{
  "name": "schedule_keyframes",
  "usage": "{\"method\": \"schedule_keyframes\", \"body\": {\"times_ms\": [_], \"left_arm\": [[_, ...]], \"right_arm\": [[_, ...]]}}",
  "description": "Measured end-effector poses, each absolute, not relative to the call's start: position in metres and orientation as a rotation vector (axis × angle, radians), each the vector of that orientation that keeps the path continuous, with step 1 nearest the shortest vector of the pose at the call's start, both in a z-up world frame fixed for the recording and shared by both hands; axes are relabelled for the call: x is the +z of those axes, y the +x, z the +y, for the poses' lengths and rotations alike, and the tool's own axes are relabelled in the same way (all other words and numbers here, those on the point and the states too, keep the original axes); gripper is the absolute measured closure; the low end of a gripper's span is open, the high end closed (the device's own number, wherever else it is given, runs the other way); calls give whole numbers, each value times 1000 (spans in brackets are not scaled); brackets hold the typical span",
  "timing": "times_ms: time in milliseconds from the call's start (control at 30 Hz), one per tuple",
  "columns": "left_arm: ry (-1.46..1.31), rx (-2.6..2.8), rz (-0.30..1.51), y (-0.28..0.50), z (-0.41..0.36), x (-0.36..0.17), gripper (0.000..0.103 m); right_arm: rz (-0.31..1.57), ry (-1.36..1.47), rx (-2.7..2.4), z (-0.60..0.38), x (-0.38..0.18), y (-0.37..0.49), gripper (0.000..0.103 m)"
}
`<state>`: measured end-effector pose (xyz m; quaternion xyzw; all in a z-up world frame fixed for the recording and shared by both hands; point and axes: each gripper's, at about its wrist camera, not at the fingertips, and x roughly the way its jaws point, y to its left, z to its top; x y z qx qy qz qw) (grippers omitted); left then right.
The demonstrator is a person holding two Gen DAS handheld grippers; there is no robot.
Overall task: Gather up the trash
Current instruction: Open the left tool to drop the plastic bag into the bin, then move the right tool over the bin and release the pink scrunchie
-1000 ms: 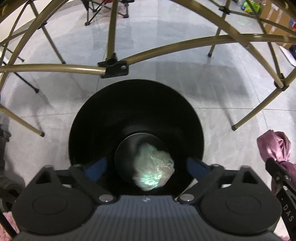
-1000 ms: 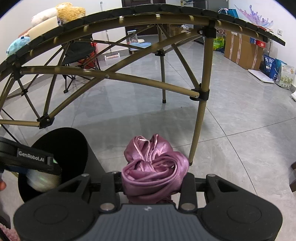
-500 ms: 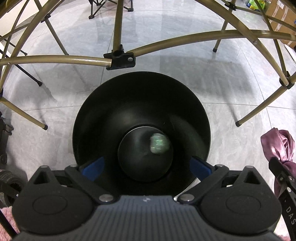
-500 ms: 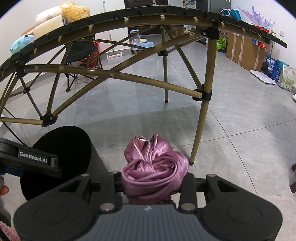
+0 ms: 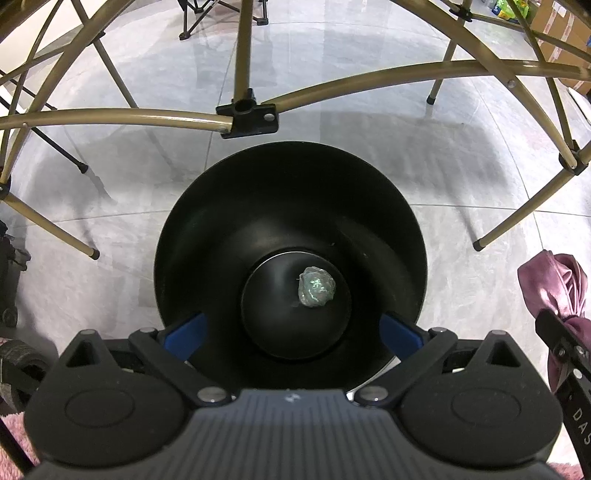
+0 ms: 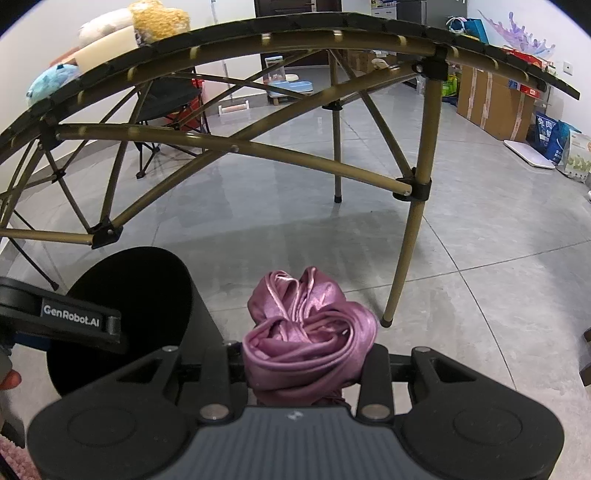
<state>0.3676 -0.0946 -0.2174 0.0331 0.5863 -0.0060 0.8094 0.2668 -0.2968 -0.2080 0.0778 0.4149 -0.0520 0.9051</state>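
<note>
Pointing steeply down, left hand-held gripper (image 5: 291, 332) spread over bin (image 5: 388, 206).

This is a room in a home: grey floor tiles (image 6: 461, 206), a folding camping tabletop (image 6: 332, 26) with plush toys (image 6: 159, 16) on it, a folding chair (image 6: 166, 99), cardboard boxes (image 6: 491, 99) (stacked by the wall), pet bowls (image 6: 291, 85).

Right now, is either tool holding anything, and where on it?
Right tool clamps the bunched purple satin cloth at its lower middle. Left tool is open and empty over the black bin.
</note>
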Motion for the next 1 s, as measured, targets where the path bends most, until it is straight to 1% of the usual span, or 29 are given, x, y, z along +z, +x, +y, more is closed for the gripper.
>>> {"method": "schedule_keyframes", "body": {"times_ms": [600,1000], "left_arm": [[49,35,1231,361,-59,-209,1],[-6,97,1218,354,-6,-204,1]], "right_arm": [[877,134,-38,-259,-196,273,69],[886,98,46,-212,-189,286,69]]}}
